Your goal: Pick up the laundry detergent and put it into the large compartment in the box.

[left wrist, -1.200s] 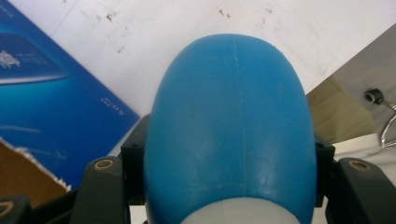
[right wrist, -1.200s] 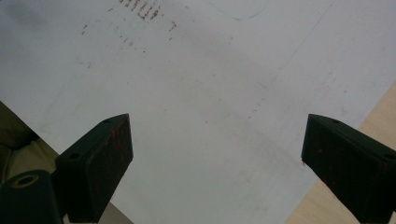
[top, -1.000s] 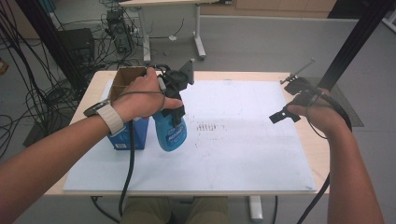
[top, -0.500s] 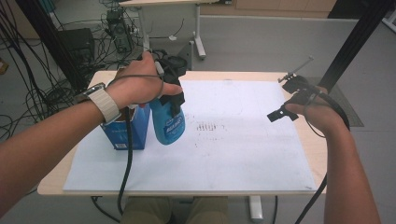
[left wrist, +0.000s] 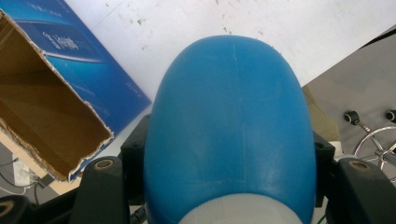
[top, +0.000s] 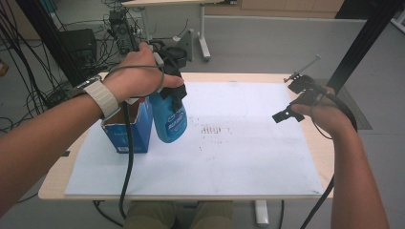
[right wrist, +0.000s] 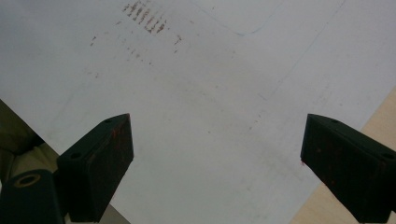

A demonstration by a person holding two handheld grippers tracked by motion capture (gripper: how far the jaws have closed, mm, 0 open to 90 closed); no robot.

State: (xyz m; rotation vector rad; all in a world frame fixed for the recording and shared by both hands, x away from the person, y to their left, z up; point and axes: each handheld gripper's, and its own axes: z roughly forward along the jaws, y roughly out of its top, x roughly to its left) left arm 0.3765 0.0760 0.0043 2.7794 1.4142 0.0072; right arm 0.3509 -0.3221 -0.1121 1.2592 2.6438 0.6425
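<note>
Lifted since a second ago, my left gripper (top: 165,78) clamps the blue bottle (top: 169,121) beside the box (top: 126,131); my right gripper (top: 291,102) hangs wide open, holding nothing, over the white sheet (top: 239,157).

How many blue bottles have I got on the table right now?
1. The blue bottle is clamped in the left gripper, beside the open blue box at the white sheet's left edge. The box's inside is partly hidden.

The left hand (top: 136,78) hides the blue spray bottle's (top: 169,121) top.
</note>
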